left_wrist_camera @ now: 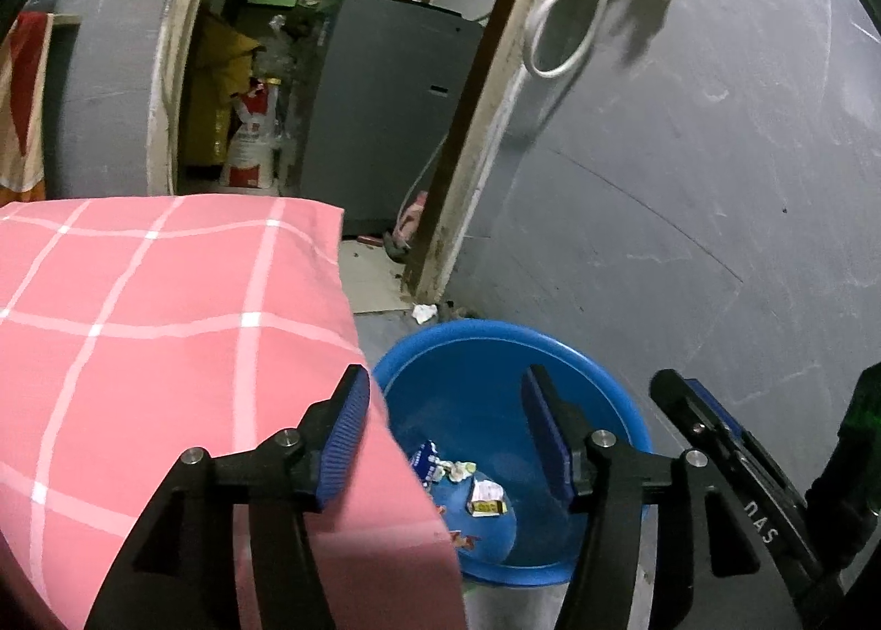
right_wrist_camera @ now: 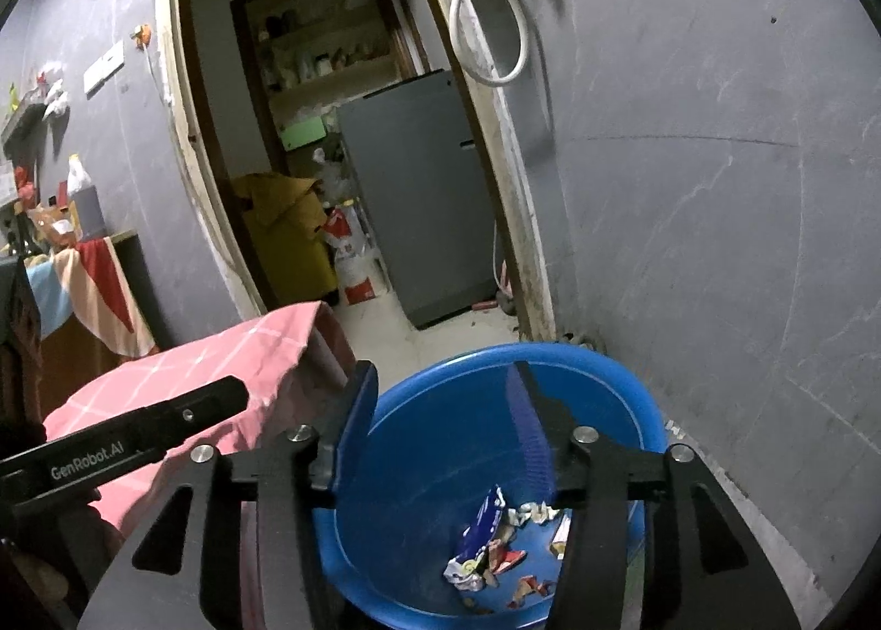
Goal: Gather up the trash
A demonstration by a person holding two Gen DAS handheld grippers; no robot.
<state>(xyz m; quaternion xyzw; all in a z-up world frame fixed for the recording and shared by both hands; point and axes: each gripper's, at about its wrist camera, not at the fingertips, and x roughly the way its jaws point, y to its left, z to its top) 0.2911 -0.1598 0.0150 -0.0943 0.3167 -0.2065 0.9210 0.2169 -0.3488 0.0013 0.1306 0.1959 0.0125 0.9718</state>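
Note:
A blue plastic tub (left_wrist_camera: 479, 349) stands on the floor against the grey wall, beside a bed corner. Several crumpled wrappers (left_wrist_camera: 468, 487) lie at its bottom; they also show in the right wrist view (right_wrist_camera: 490, 547) inside the tub (right_wrist_camera: 440, 409). My left gripper (left_wrist_camera: 443, 443) is open and empty, above the tub's left rim and the bed edge. My right gripper (right_wrist_camera: 446, 426) is open and empty, directly above the tub. The right gripper shows at the right in the left wrist view (left_wrist_camera: 716, 432); the left gripper's finger shows at the left in the right wrist view (right_wrist_camera: 126, 437).
A bed with a pink checked sheet (left_wrist_camera: 165, 332) fills the left. A small scrap of paper (left_wrist_camera: 424, 311) lies on the floor by the door frame (left_wrist_camera: 457, 178). Beyond the doorway stand a grey appliance (right_wrist_camera: 418, 200), sacks and shelves. A hose (right_wrist_camera: 484, 41) hangs on the wall.

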